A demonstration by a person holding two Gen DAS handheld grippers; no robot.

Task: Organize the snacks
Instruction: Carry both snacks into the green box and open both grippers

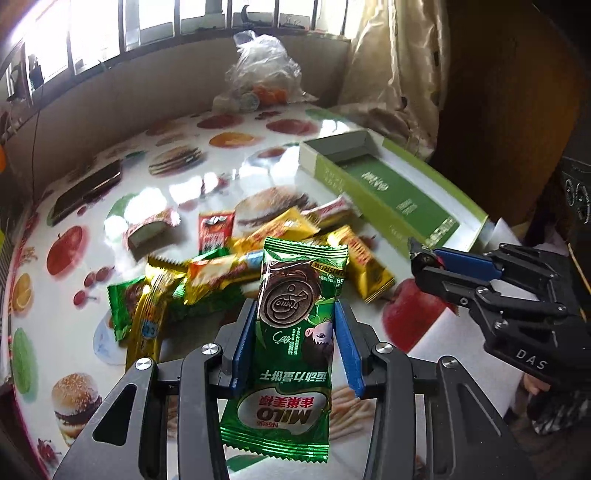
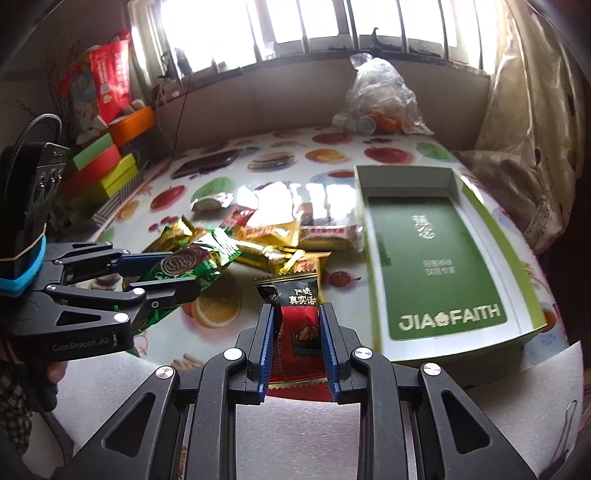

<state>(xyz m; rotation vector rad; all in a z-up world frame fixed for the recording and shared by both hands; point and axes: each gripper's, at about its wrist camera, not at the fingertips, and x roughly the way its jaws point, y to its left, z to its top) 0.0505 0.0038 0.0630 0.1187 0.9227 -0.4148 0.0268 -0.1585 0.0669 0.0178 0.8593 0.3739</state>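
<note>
Home room, likely a dining corner by a window.
Worktop (image 2: 295,155) wears a glossy cloth printed with fruit and burgers; barred windows (image 2: 303,22) run above a sill with small ornaments; a cream curtain (image 2: 532,122) hangs at the right; coloured storage boxes (image 2: 107,166) stack at the left; a tied plastic bag (image 2: 376,99) of odds sits at the back.

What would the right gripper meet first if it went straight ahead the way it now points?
Probably the pile of gold-wrapped snacks on the table, just beyond the red and black packet that the right gripper holds. The green box lies off to the side. Depth is unclear, so this is a guess.
</note>
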